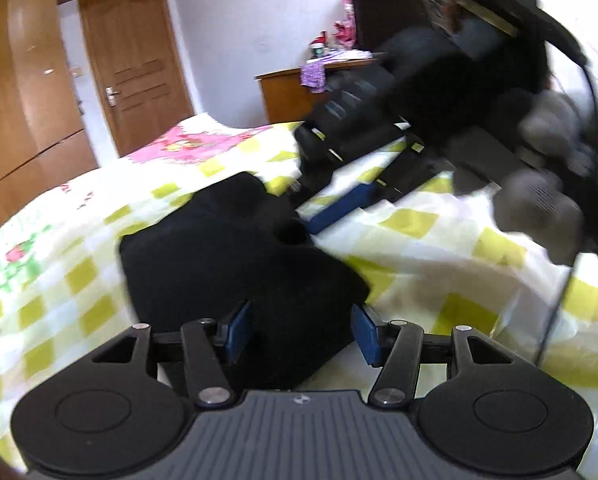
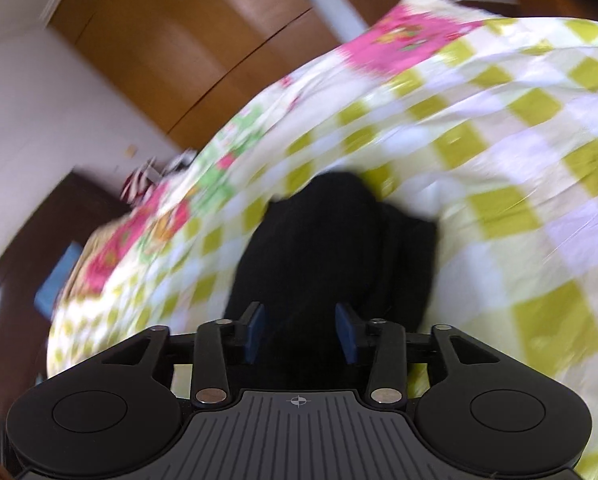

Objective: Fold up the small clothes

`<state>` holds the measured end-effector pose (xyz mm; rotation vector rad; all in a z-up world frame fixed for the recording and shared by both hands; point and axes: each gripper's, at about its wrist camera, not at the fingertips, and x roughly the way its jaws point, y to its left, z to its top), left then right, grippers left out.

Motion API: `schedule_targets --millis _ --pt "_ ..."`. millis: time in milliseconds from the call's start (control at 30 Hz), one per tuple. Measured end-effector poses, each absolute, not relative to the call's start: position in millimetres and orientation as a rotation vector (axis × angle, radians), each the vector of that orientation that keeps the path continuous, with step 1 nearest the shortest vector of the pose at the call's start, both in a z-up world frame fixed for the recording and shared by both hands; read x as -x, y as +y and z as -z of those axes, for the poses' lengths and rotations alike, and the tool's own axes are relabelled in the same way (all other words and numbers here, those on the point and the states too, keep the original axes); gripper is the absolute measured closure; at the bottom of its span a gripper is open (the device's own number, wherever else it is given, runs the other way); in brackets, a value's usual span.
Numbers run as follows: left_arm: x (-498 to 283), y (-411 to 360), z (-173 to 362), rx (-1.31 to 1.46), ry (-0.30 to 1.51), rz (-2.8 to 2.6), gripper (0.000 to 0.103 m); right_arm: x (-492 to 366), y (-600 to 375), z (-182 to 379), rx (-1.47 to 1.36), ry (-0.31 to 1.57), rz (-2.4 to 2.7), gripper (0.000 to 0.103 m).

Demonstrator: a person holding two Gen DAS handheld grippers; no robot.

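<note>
From my left wrist camera, my left gripper hangs open over the black garment folded on the bed, the right gripper at its far end. From my right wrist view, that gripper's fingers are parted above the same blurred cloth.

One black garment, two grippers, one bedspread.
</note>
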<state>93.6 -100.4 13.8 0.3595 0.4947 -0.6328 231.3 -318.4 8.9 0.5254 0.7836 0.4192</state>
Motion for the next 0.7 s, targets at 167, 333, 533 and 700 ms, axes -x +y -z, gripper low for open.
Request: schedule_targets --millis 167,333,533,700 --pt "-97.8 -83.4 -12.5 -0.325 0.532 0.564 0.035 -226.1 -293.0 8.7 -0.393 0.883 -0.386 0.078" --pt "-127.2 -74.5 -8.7 -0.227 0.546 0.53 0.035 -214.1 -303.7 25.7 -0.386 0.944 -0.384 0.096" --pt "-152.6 -72.1 -1.4 -0.237 0.557 0.514 0.034 -212.7 -316.3 10.2 -0.44 0.916 -0.412 0.086" --pt "-156.1 -76.8 1.8 -0.25 0.544 0.51 0.032 -234.1 -334.6 -5.8 -0.52 0.816 -0.331 0.072"
